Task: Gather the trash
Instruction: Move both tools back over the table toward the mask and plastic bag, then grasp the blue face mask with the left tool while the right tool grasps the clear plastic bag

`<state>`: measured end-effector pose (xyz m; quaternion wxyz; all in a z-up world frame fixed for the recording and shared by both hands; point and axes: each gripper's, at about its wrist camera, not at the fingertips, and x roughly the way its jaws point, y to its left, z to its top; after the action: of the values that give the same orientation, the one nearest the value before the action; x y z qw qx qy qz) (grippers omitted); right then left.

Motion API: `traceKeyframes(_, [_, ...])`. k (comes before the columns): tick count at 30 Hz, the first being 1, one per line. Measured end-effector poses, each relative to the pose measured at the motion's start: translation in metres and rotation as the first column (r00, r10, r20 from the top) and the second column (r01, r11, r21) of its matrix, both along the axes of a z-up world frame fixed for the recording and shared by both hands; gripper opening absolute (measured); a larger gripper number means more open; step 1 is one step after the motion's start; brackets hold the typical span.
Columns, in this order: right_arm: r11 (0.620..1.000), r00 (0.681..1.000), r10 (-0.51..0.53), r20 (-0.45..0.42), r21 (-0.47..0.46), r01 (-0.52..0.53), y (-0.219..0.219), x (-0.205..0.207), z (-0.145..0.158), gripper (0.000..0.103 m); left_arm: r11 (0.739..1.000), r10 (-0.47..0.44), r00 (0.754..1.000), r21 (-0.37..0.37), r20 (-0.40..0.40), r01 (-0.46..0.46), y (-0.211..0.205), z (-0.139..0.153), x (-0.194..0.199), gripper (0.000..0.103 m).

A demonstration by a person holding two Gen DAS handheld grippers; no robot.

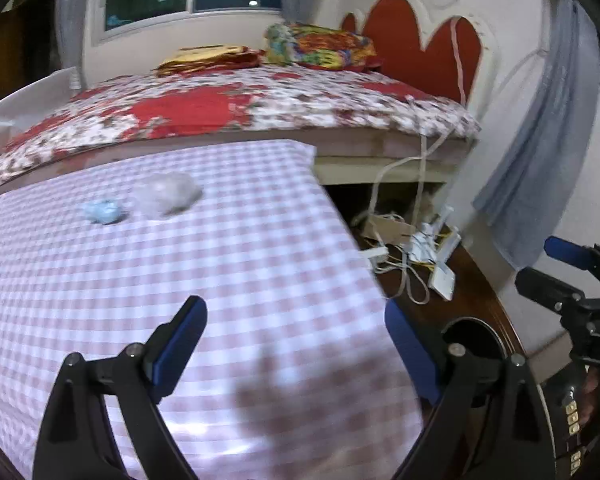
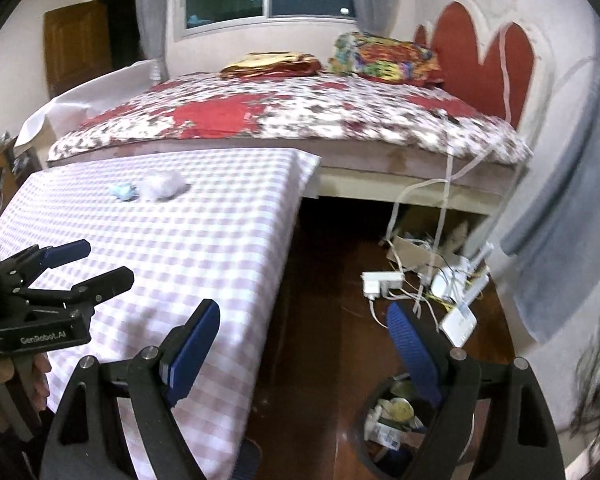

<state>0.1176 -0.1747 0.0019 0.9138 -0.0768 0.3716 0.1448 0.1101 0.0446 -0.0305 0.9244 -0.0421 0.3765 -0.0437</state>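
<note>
On the checked cloth of the tabletop (image 1: 228,240), a crumpled blue paper wad (image 1: 102,211) lies just beside a soft white wad (image 1: 168,196), both near the far edge, by the bed (image 1: 228,108). The left tool (image 1: 296,344) hangs wide open and empty above bare cloth near the tabletop's right edge. Right of that edge, the right tool (image 2: 304,348) is spread wide, empty, over dark wood floor (image 2: 324,280), with the round trash bin (image 2: 392,416) below.

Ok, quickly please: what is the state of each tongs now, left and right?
Left tongs: open, holding nothing, over the checked table.
Right tongs: open, holding nothing, near the trash bin.
</note>
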Motion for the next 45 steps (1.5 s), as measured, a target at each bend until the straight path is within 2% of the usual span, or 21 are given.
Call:
traceKeyframes(5, [0.997, 0.998, 0.07, -0.007, 0.012, -0.07, 0.045, 0.016, 0.004, 0.087, 0.996, 0.078, 0.997, 0.037, 0.011, -0.078, 0.051, 0.0, -0.001, 0.092])
traceKeyframes(10, [0.987, 0.987, 0.158, -0.022, 0.026, -0.158, 0.099, 0.038, 0.01, 0.087, 0.981, 0.183, 0.983, 0.064, 0.001, -0.183, 0.112, -0.006, 0.007, 0.092])
traceKeyframes(15, [0.968, 0.967, 0.253, -0.038, 0.015, -0.252, 0.155, 0.073, 0.015, 0.087, 0.961, 0.27, 0.963, 0.075, -0.021, -0.268, 0.167, -0.016, 0.024, 0.092])
traceKeyframes(20, [0.94, 0.937, 0.341, -0.069, -0.006, -0.342, 0.207, 0.115, 0.012, 0.087, 0.948, 0.305, 0.952, 0.113, -0.042, -0.298, 0.201, -0.027, 0.054, 0.091])
traceKeyframes(27, [0.915, 0.904, 0.388, -0.178, -0.041, -0.401, 0.271, 0.184, -0.031, 0.087, 0.949, 0.303, 0.948, 0.123, -0.096, -0.29, 0.222, -0.058, 0.114, 0.089])
traceKeyframes(34, [0.884, 0.867, 0.44, -0.234, -0.053, -0.464, 0.314, 0.231, -0.081, 0.086, 0.951, 0.298, 0.948, 0.116, -0.11, -0.285, 0.234, -0.077, 0.158, 0.089])
traceKeyframes(37, [0.875, 0.852, 0.455, -0.257, -0.049, -0.482, 0.325, 0.244, -0.099, 0.074, 0.955, 0.288, 0.952, 0.106, -0.104, -0.277, 0.236, -0.08, 0.17, 0.086])
traceKeyframes(39, [0.86, 0.835, 0.48, -0.269, -0.047, -0.509, 0.332, 0.251, -0.111, 0.07, 0.956, 0.282, 0.953, 0.111, -0.108, -0.271, 0.236, -0.083, 0.178, 0.086])
traceKeyframes(41, [0.85, 0.828, 0.495, -0.263, -0.053, -0.524, 0.338, 0.255, -0.119, 0.066, 0.959, 0.275, 0.955, 0.104, -0.114, -0.264, 0.237, -0.087, 0.185, 0.085])
traceKeyframes(43, [0.845, 0.829, 0.503, -0.243, -0.062, -0.531, 0.339, 0.261, -0.123, 0.056, 0.961, 0.269, 0.956, 0.106, -0.118, -0.257, 0.235, -0.091, 0.192, 0.084])
traceKeyframes(45, [0.844, 0.828, 0.511, -0.232, -0.047, -0.535, 0.338, 0.266, -0.123, 0.054, 0.963, 0.263, 0.957, 0.102, -0.125, -0.251, 0.235, -0.095, 0.198, 0.082])
